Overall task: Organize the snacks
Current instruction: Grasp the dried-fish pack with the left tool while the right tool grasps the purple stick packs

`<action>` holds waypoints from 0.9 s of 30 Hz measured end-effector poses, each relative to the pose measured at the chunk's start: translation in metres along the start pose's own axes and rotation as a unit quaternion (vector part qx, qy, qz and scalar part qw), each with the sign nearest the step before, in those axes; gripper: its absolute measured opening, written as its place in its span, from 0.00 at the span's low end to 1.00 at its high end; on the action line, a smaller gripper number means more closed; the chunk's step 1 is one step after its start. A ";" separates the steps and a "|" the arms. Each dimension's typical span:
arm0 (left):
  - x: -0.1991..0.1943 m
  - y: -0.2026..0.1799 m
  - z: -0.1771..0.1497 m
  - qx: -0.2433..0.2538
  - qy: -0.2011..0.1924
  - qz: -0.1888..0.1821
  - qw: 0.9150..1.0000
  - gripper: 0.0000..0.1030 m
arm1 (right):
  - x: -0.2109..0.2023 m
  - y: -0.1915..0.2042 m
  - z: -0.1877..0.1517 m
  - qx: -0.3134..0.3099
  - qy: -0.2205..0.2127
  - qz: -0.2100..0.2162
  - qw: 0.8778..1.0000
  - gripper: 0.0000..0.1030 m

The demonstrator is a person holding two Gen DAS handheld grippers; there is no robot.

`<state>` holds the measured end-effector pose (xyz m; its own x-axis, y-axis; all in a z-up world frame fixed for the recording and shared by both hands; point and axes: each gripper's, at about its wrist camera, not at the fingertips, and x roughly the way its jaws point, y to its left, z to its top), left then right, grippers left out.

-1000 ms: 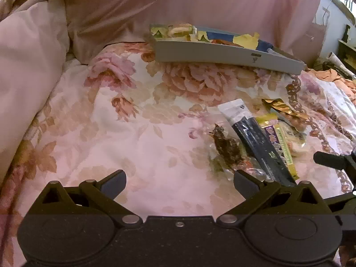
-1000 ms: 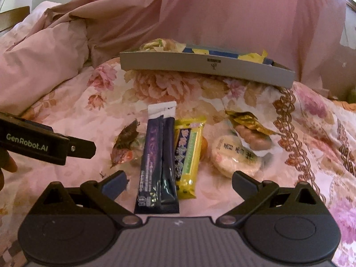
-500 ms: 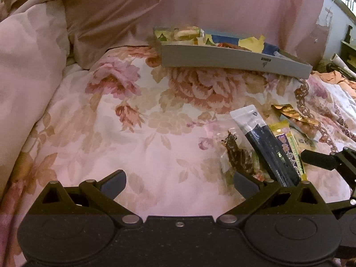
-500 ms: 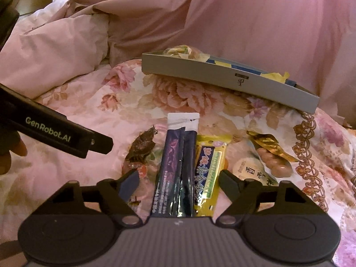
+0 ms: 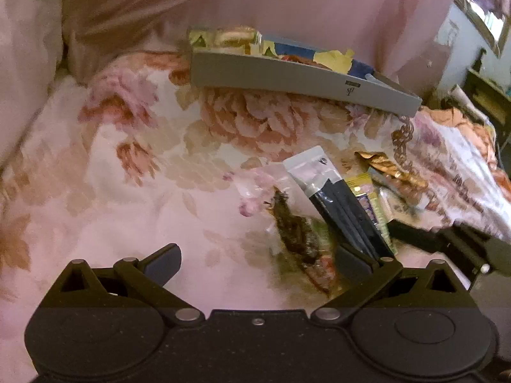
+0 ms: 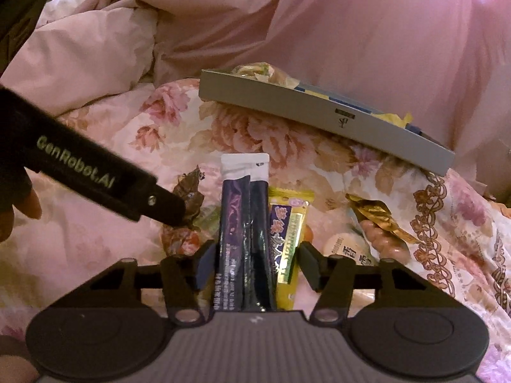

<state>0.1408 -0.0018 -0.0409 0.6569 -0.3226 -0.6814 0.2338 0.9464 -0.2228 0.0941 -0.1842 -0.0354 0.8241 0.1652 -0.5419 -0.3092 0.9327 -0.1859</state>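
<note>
The snacks lay in a loose row on a bed covered with a floral bedspread (image 6: 105, 255), in front of a long grey tray (image 6: 319, 115) that already held several wrapped snacks and sat tilted against the pink bedding behind it.

The right gripper (image 6: 255, 268) was low over the middle of the row. Its jaws had just been closing and stood about half open, with a pair of dark purple stick packets (image 6: 244, 233) and the inner edge of a yellow snack bar (image 6: 289, 239) between them. The left pad stood just beside the purple packets, while the right pad was clear of the yellow bar, so nothing was gripped yet. A round white wrapped cake (image 6: 348, 249) and a gold-wrapped snack (image 6: 380, 220) lay further right.

The left gripper (image 5: 255, 260) hung over the bedspread with its jaws wide open and empty. Its right finger (image 5: 354, 261) sat over the near end of a clear packet of dark dried food (image 5: 297, 233), which lay just left of the purple packets. A fingertip (image 6: 30, 206) of the person's hand showed at the left gripper's handle.
</note>
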 end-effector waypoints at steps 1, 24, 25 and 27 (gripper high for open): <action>0.002 -0.002 0.001 -0.007 0.002 -0.003 1.000 0.99 | 0.001 0.000 0.000 0.000 0.004 -0.003 1.000 0.52; 0.009 -0.019 -0.003 0.035 0.033 0.036 0.998 0.66 | -0.010 -0.007 -0.004 -0.005 0.014 -0.014 1.000 0.50; 0.008 -0.018 -0.003 0.036 0.033 0.036 0.998 0.62 | -0.011 -0.007 -0.004 -0.007 0.013 -0.013 1.000 0.45; 0.005 -0.018 -0.003 0.041 0.031 0.036 0.998 0.60 | -0.012 -0.005 -0.003 -0.012 0.012 -0.012 1.000 0.44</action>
<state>0.1379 -0.0206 -0.0429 0.6283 -0.2505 -0.7365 0.2469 0.9620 -0.1166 0.0843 -0.1914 -0.0301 0.8200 0.1341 -0.5565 -0.3005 0.9283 -0.2191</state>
